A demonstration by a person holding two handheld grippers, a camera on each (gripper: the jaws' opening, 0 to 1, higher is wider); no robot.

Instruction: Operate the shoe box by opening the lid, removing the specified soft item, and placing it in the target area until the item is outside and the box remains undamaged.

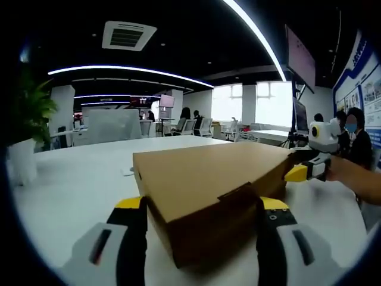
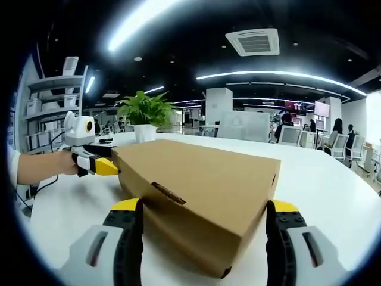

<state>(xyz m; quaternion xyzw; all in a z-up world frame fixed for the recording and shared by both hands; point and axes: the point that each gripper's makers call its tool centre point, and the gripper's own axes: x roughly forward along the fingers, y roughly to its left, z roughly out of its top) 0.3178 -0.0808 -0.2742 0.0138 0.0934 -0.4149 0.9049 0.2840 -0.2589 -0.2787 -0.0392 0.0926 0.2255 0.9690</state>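
**Two hand-held grippers bracketing a closed shoe box**

In the left gripper view, the brown cardboard shoe box is lying on the white worktop in the centre and lower middle of the frame, its lid down. The left hand-held gripper is standing wide open at the bottom, its yellow-tipped jaws flanking the near end of the box, one on each side. At the right edge, the right hand-held gripper is reaching in beside the box's far corner.

In the right gripper view, the shoe box is filling the centre, and the right hand-held gripper is spread open around its near end. At centre left, the left hand-held gripper is meeting the box's far end, and a potted plant is standing behind it.
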